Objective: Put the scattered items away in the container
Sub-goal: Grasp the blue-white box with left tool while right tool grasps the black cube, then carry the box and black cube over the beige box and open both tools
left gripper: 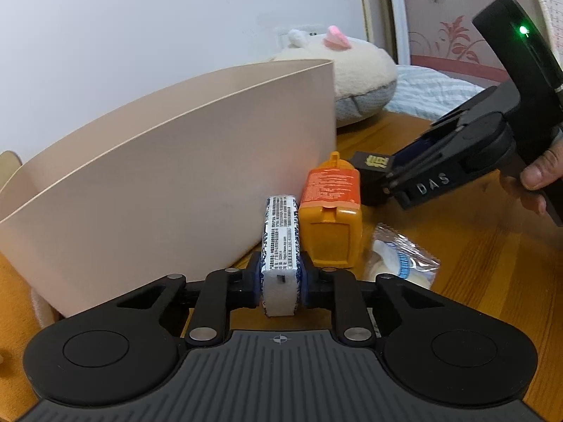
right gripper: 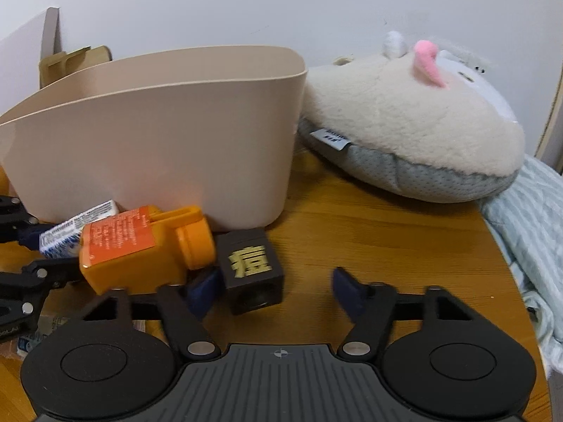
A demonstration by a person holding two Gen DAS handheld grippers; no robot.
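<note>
On the wooden tabletop (right gripper: 369, 225), we pinch the white-and-blue foil-wrapped bar (left gripper: 280, 246) in the left gripper (left gripper: 280, 286), beside the beige plastic container (left gripper: 169, 161), ready for lifting in. The right gripper (right gripper: 278, 292), spread, flanks the black gold-lettered cube (right gripper: 251, 263) for grasping.

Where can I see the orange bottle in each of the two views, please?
Left wrist: orange bottle at centre, right of the white packet held by the left gripper.
Right wrist: orange bottle at lower left, lying left of the black cube.
Shared landmark: the beige bin behind it.
</note>
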